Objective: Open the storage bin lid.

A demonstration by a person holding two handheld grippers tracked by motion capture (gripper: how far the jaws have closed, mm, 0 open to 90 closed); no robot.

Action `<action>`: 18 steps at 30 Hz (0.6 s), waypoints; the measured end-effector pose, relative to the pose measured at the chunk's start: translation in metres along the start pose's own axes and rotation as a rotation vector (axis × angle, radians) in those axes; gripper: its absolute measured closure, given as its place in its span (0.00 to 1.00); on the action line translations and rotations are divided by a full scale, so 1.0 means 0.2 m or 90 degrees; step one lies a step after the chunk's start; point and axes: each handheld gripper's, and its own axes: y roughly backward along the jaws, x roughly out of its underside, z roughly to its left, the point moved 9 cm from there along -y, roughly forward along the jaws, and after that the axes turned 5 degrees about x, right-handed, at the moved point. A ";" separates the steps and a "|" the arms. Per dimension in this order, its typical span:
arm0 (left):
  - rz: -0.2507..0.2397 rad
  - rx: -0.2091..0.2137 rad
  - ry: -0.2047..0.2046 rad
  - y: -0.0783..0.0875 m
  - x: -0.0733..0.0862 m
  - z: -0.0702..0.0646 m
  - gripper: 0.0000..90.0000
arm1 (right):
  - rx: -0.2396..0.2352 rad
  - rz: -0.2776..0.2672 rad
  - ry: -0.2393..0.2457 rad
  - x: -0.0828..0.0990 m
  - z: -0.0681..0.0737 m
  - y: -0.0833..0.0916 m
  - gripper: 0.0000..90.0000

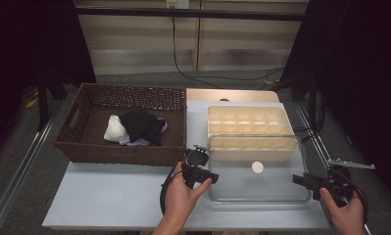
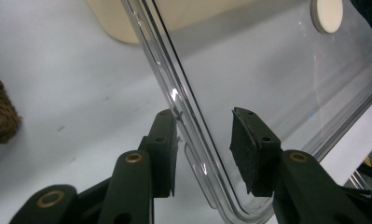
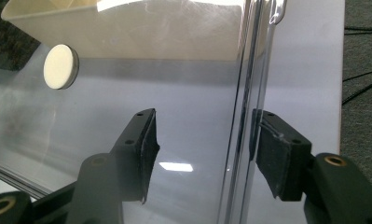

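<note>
A clear plastic lid (image 1: 261, 188) lies flat on the white table, its far side resting on a cream divided box (image 1: 249, 127). A small white round disc (image 1: 257, 167) sits on the lid. My left gripper (image 1: 212, 177) stands open around the lid's left rim; in the left gripper view its jaws (image 2: 204, 114) straddle the rim (image 2: 183, 116), with the left pad (image 2: 167, 140) against it and the right pad clear. My right gripper (image 1: 301, 180) is open astride the lid's right rim (image 3: 242, 121), which lies close to the right pad (image 3: 272, 154).
A brown wicker basket (image 1: 119, 93) at the left holds a black garment (image 1: 141, 127) and a white bundle (image 1: 115, 129). The table's front edge runs just below both hands. Cables trail on the floor behind and to the right.
</note>
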 end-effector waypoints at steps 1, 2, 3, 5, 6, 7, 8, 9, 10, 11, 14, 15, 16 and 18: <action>0.002 0.001 0.001 0.00 0.01 0.00 0.68 | 0.000 0.000 0.000 0.00 0.00 0.00 0.47; 0.004 0.004 -0.002 0.00 0.02 -0.01 0.68 | 0.001 0.001 0.000 0.01 0.00 0.01 0.47; 0.005 0.006 -0.005 0.00 0.04 -0.01 0.69 | -0.004 -0.002 0.001 0.02 0.00 0.02 0.48; 0.010 0.005 -0.008 -0.01 0.05 -0.01 0.69 | 0.002 0.000 0.011 0.03 0.01 0.02 0.48; 0.010 0.005 -0.008 -0.01 0.05 -0.01 0.69 | 0.003 0.001 0.010 0.04 0.01 0.02 0.48; 0.010 0.007 -0.006 -0.01 0.06 -0.01 0.70 | 0.001 0.002 0.010 0.04 0.01 0.03 0.48; 0.011 0.006 -0.008 -0.01 0.07 -0.02 0.70 | 0.001 0.002 0.010 0.04 0.01 0.03 0.48; 0.014 0.008 -0.009 -0.01 0.08 -0.02 0.69 | 0.002 0.000 0.010 0.04 0.01 0.03 0.48; 0.009 0.008 -0.002 -0.02 0.08 -0.02 0.69 | 0.003 -0.002 0.008 0.05 0.01 0.03 0.48; 0.014 0.009 -0.012 -0.02 0.09 -0.02 0.70 | 0.000 0.000 0.005 0.05 0.01 0.03 0.48; 0.013 0.010 -0.012 -0.02 0.10 -0.02 0.70 | -0.001 0.001 0.007 0.08 0.01 0.04 0.48; 0.014 0.008 -0.014 -0.02 0.10 -0.02 0.70 | -0.001 0.001 0.007 0.08 0.01 0.04 0.48; 0.013 0.011 -0.012 -0.02 0.11 -0.02 0.70 | 0.000 0.001 0.007 0.09 0.01 0.04 0.48; 0.011 0.014 -0.014 -0.02 0.11 -0.03 0.70 | -0.002 0.004 0.004 0.11 0.01 0.04 0.48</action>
